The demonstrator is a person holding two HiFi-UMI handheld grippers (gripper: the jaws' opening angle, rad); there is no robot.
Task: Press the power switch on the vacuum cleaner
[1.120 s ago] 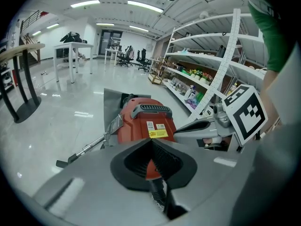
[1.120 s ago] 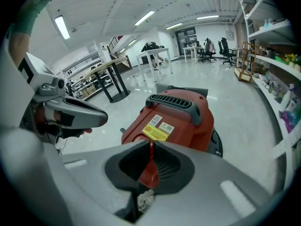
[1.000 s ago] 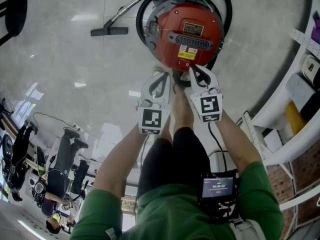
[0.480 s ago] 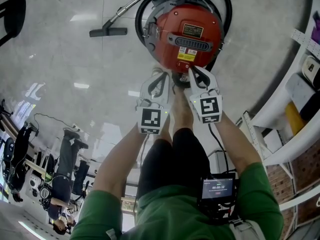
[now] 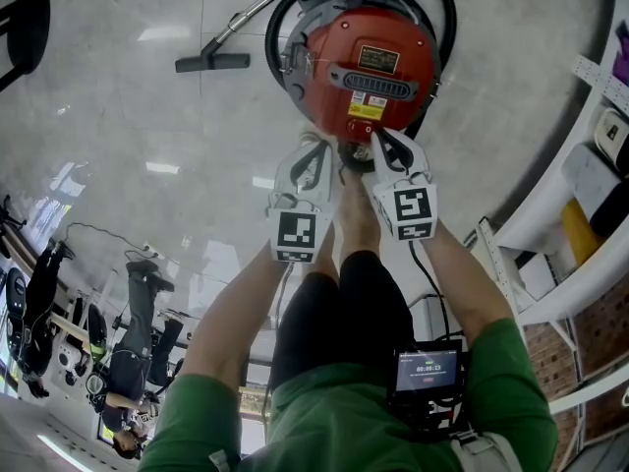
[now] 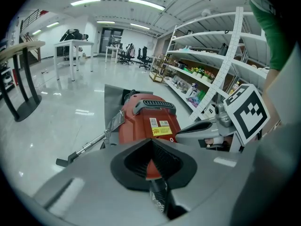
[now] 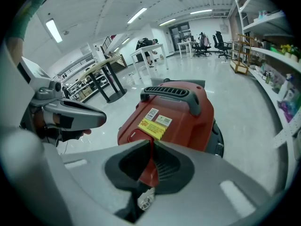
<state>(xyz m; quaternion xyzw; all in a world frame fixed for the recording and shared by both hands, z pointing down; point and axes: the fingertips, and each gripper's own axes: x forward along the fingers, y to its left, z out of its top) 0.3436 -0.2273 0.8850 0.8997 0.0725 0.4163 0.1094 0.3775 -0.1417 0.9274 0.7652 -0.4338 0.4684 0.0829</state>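
Red vacuum cleaner [image 5: 329, 52] bears a yellow label [image 5: 366, 109]; the sleeves [image 5: 511, 372] are green

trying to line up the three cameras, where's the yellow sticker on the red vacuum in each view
Head view: yellow sticker top centre, on the vacuum cleaner's near end.
Left gripper view: just below the middle.
Right gripper view: just below the middle.
Shared landmark: the black handle beyond the sticker.

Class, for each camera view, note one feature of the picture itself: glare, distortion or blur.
Head view: ceiling lights glare off the glossy floor, which mirrors the room. Left gripper view: fisheye bends the shelves, with black corners. Right gripper view: same bulge; vacuum cleaner sharp.
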